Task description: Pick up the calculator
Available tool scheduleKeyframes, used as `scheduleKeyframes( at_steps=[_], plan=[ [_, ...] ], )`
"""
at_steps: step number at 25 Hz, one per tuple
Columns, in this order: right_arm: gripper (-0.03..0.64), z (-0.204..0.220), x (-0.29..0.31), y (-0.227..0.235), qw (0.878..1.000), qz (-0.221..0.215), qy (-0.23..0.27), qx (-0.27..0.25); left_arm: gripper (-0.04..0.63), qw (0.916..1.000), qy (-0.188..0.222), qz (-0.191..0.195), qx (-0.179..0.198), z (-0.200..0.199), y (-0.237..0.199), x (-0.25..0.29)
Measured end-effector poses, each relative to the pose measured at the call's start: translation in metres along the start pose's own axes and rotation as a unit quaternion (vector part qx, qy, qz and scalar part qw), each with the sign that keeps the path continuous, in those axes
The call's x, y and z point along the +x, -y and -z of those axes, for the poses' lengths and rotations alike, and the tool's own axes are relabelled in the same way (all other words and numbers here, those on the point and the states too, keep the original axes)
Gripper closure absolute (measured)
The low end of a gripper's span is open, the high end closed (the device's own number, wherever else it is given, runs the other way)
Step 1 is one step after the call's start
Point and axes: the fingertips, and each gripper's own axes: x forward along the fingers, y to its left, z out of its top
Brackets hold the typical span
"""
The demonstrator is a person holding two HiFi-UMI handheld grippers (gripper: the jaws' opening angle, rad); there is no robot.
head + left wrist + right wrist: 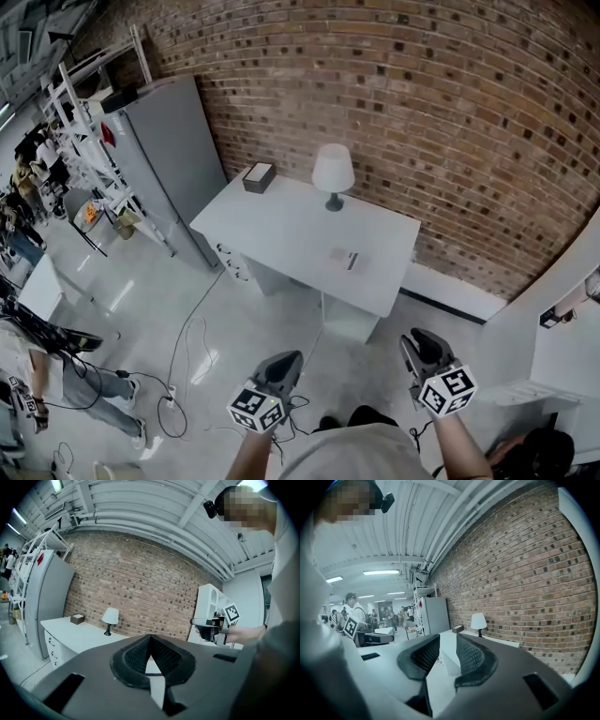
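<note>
Head view puts the calculator (pixel 345 259) flat on the white desk (pixel 281 230), on your side of the lamp (pixel 333 173) and well apart from both your grippers. Your left gripper (pixel 289 360) has its jaws closed together on nothing. Your right gripper (pixel 421 339) holds its jaws parted and empty.

You are seeing no readable words, brands or numbers anywhere. Your left tool (pixel 284 364) and right tool (pixel 424 345) are carrying only black-and-white square marker patterns, no letters. The calculator (pixel 345 259) on the worktop (pixel 281 225) is showing too small for any key print to be read.
</note>
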Motion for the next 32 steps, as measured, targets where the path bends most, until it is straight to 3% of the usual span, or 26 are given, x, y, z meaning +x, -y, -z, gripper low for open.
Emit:
scheduleKeyframes(
  at_steps=[11, 32],
  plan=[
    [0.494, 0.013, 0.044, 0.029, 1.000, -0.014, -0.021, 0.015, 0.581, 0.9996, -0.008, -0.019, -0.017, 0.003, -0.027, 0.032],
    [0.497, 0.011, 0.201, 0.173, 0.992, -0.094, -0.072, 0.051, 0.581, 0.9962, -0.035, -0.077, -0.021, -0.022, -0.088, 0.205]
  ],
)
